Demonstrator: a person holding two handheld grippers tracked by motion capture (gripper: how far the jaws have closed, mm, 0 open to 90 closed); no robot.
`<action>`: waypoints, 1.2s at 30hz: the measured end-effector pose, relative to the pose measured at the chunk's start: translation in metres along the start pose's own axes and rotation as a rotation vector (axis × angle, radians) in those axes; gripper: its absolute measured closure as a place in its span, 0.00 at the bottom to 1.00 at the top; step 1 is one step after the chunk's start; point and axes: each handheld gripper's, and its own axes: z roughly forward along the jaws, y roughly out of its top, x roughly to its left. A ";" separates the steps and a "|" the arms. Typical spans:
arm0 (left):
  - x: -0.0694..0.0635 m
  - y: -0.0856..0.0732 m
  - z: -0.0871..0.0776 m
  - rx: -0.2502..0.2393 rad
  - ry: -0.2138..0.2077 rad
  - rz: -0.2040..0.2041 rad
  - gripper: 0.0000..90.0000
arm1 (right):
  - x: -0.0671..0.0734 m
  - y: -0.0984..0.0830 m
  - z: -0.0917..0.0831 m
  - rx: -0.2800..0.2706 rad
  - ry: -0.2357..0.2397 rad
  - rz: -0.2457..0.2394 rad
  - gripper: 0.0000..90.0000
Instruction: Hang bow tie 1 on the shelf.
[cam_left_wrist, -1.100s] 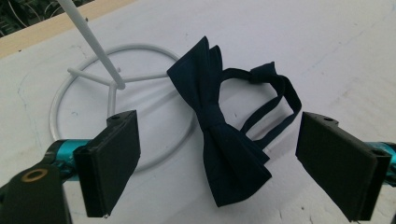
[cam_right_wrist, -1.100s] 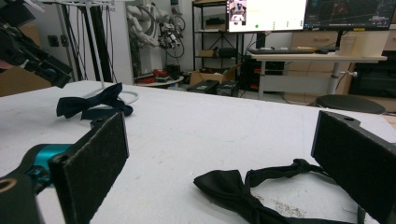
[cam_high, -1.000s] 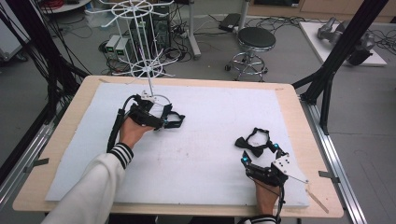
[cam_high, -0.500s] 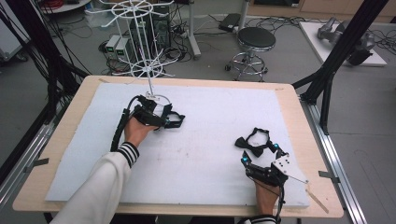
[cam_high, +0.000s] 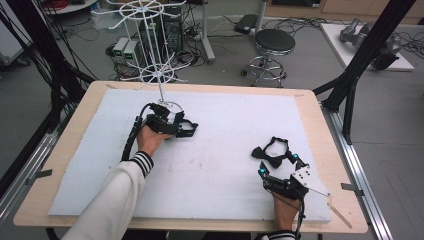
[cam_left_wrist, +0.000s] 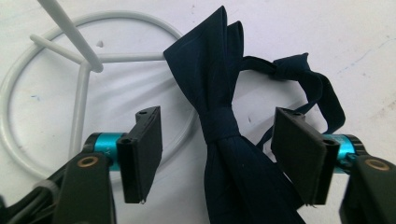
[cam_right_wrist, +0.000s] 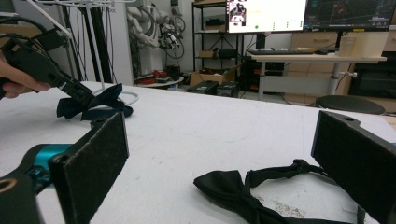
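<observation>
Navy bow tie (cam_left_wrist: 224, 126) lies flat beside the white wire rack (cam_high: 161, 75) base, ungrasped between the left hand-held gripper's (cam_left_wrist: 219, 154) wide jaws, while the black bow tie (cam_high: 272, 152) waits farther from it before the wide-open right hand-held gripper (cam_high: 282, 172); apparently neither is hung.

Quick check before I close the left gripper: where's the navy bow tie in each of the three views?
High view: navy bow tie lies left of centre on the white mat, at the left gripper.
Left gripper view: centre, its knot between the open jaws.
Right gripper view: far left, under the other gripper.
Shared landmark: the white wire stand's ring base beside it.
</observation>
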 end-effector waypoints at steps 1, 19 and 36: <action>0.000 0.000 0.001 0.000 -0.002 -0.003 0.41 | 0.000 0.000 0.000 0.004 0.002 0.004 0.04; -0.005 -0.004 0.007 -0.011 0.011 -0.047 0.81 | 0.000 0.000 0.000 -0.001 0.001 0.001 0.04; -0.007 -0.012 -0.007 -0.070 -0.017 0.000 0.83 | 0.000 0.000 0.000 0.000 0.000 0.001 0.04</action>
